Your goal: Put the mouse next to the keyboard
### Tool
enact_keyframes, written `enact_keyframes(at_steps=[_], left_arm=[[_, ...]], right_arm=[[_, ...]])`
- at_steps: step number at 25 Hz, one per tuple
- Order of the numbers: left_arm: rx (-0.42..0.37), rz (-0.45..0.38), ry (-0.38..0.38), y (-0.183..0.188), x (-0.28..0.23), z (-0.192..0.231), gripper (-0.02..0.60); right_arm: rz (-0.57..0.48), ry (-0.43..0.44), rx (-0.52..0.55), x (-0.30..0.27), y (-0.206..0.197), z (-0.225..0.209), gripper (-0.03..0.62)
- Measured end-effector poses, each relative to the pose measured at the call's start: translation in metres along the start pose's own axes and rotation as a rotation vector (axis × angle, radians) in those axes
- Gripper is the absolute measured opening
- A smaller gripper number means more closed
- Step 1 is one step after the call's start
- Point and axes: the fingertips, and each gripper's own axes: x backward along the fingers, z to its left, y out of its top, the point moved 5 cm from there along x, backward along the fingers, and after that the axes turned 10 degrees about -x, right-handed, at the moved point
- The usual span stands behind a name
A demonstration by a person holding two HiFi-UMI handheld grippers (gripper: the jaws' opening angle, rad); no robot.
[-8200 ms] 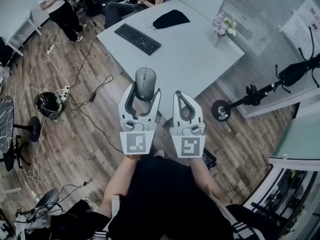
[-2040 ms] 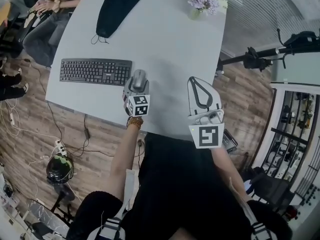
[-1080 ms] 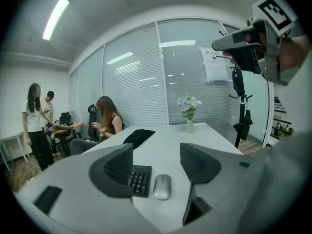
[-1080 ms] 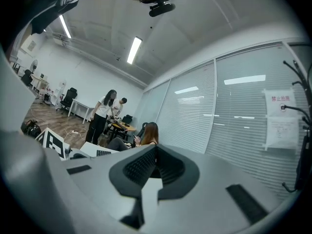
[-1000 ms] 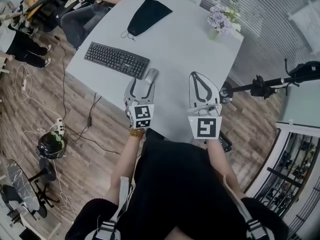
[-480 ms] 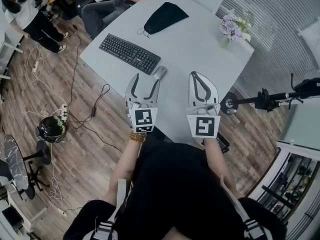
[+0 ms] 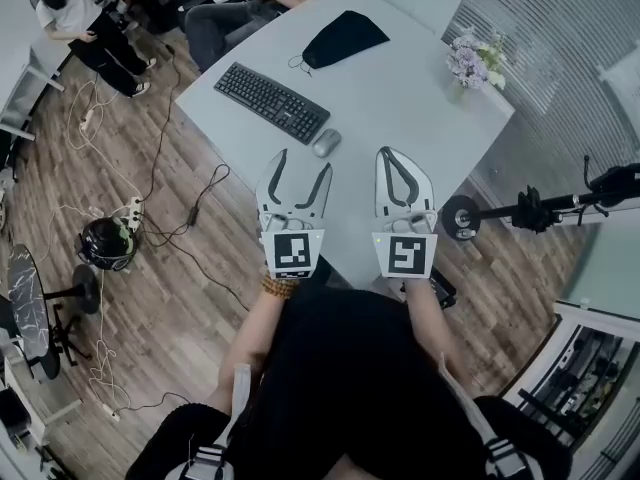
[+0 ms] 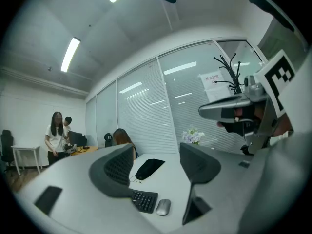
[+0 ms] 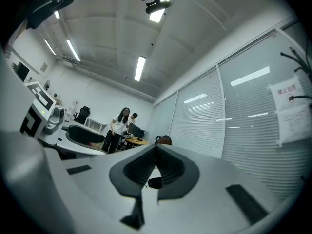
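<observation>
Mouse [image 7: 325, 143] is down on the table [image 7: 400, 108], lying flat just beside the end of the keyboard [image 7: 272, 102] nearest the person. Left claw [image 7: 303, 163] is released, jaws spread wide with nothing between them. It hovers at the table's near edge, just short of the mouse, and its own view looks out between the jaws at the mouse and that keyboard end. Right claw [image 7: 388, 154] is clenched, tips pressed together on nothing, held level alongside the left one. Farther back on the table, a black fabric pouch [image 7: 345, 38] lies beyond the keyboard, well apart from it. A small bunch of pale flowers [image 7: 474, 60] stands at the far right corner.
</observation>
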Motion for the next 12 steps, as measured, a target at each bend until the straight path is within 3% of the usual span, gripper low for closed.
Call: enact_keyframes(at_steps=[12], left_arm=[[-0.037, -0.094, 0.055, 0.034, 0.046, -0.015, 0.296]], right_arm=[[-0.012, 0.048, -0.008, 0.038, 0.002, 0.017, -0.002]])
